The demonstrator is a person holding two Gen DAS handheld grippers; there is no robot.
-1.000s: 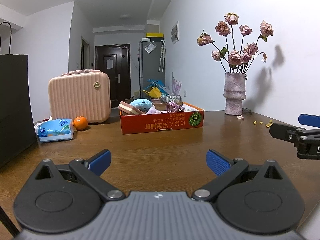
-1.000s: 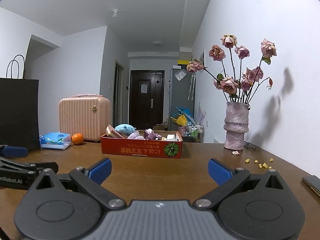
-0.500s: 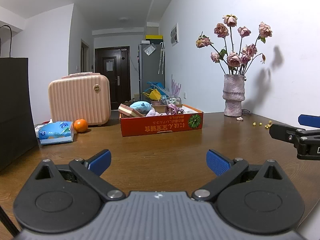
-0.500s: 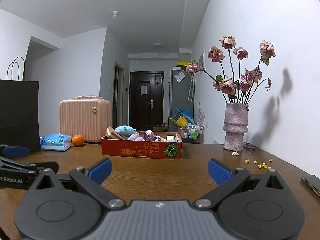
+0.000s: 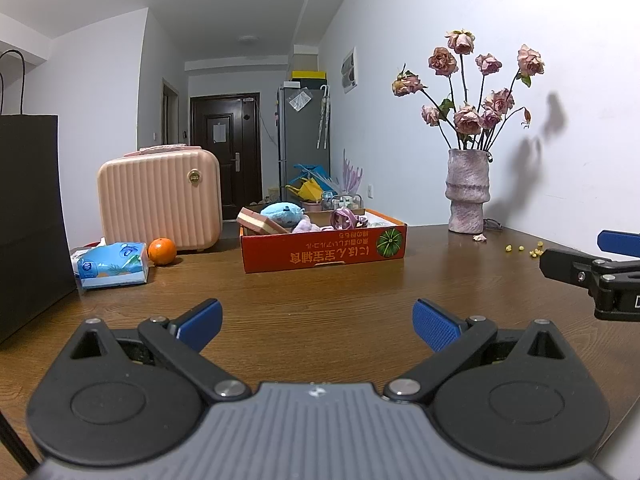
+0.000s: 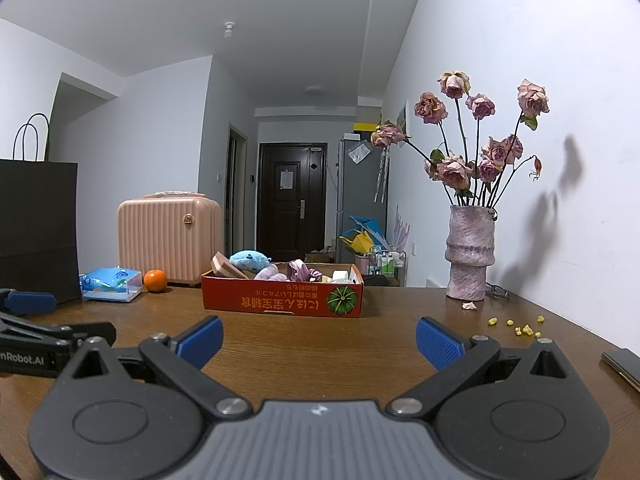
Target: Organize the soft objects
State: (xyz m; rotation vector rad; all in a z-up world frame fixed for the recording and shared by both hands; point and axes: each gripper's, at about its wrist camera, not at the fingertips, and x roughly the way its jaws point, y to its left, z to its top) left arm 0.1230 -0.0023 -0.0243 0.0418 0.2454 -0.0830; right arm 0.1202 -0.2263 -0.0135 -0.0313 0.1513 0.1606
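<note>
A shallow red cardboard box stands mid-table. It holds a blue plush toy, a lilac soft item, a purple scrunchie-like bundle and a striped sponge block. My left gripper hovers low over the near table, open and empty. My right gripper is beside it, also open and empty. Each gripper shows at the edge of the other's view.
A pink ribbed case, an orange and a blue tissue pack sit left of the box. A black paper bag stands at far left. A vase of dried roses is at the right wall, with yellow crumbs and a phone nearby.
Both grippers have drifted back slightly, so the box looks a little smaller. Both stay open and nothing was picked up.
</note>
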